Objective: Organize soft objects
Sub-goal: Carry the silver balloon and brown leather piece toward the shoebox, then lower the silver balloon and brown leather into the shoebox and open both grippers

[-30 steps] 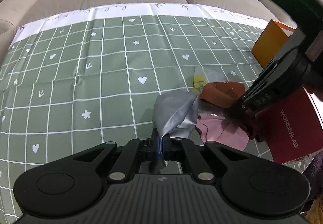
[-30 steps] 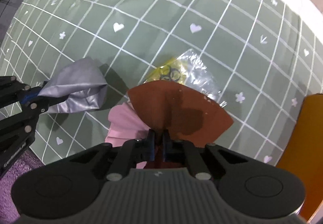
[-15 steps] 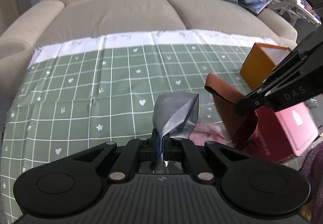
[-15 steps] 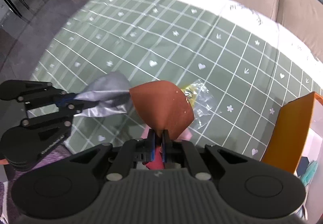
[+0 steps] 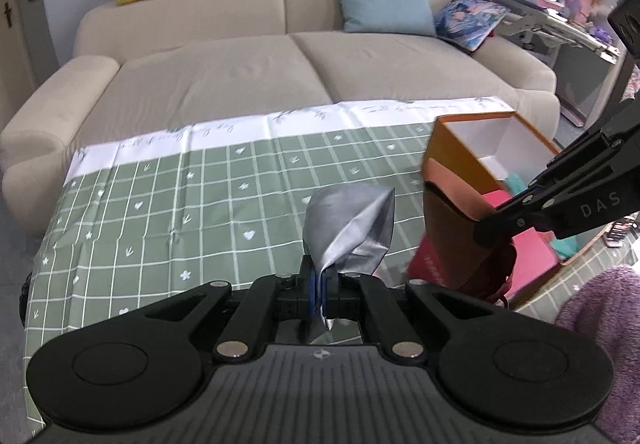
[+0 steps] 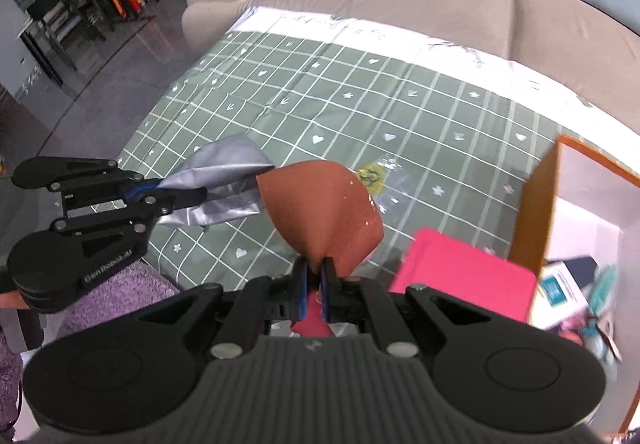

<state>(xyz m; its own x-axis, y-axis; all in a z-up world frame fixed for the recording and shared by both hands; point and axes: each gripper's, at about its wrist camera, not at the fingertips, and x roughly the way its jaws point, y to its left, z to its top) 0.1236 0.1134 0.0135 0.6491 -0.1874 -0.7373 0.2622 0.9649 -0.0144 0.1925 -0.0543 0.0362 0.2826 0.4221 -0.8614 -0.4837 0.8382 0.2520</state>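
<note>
Two soft pieces held clear of the desk, one per gripper. In the left gripper (image 5: 319, 294), jaws closed on a corner of the crumpled silver-grey fabric pouch (image 5: 347, 229), pinched at the edge so that the rest hangs free above the green grid-patterned tablecloth with white hearts (image 5: 208, 204). In the right gripper (image 6: 314, 286), jaws closed on the lower edge of the rust-brown rounded soft piece (image 6: 320, 216), lifted likewise, just beside the silver one but not clearly touching. Off to the right, an open orange cardboard box with white inside (image 5: 472, 148), probably the destination, hence both pieces raised high enough to clear its wall. Beside it, a flat pink box (image 6: 464, 276). Left lying on the cloth, a clear plastic bag with a yellow print (image 6: 376, 180). Beyond the desk, a beige sofa (image 5: 248, 72).
</note>
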